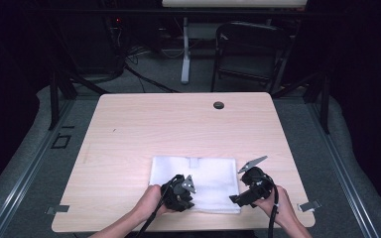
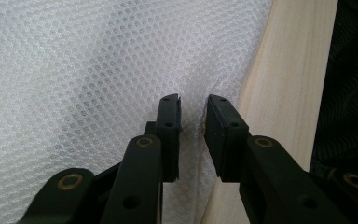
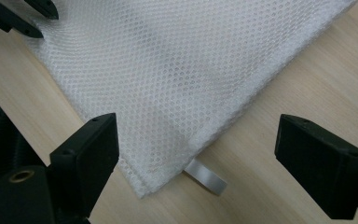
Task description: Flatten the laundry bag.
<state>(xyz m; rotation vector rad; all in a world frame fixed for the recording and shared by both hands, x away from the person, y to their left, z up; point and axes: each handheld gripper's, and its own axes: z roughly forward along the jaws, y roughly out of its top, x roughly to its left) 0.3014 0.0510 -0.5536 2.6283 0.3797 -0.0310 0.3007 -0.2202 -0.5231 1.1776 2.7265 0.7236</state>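
Near the front edge of the tabletop [image 1: 129, 124], a little right of its middle, lies a white bubble-wrap sheet [image 1: 203, 173], flat and folded into a rectangle (its long sides run along that front edge). The left gripper [image 1: 188, 201] sits over the sheet's front left corner, held by the left hand [image 1: 151, 201]. Seen from the left gripper view, its jaws are drawn close on a puckered bit of the sheet's edge [image 2: 193, 116], with a narrow gap between them; whether the pads actually press the wrap I cannot tell. The right gripper [image 1: 234, 200] rests at the sheet's front right corner, held by the right hand [image 1: 278, 206], jaws spread wide on either side of that corner [image 3: 158, 172], not touching it. A small clear tape tab [image 3: 207, 177] sticks out from under the corner.
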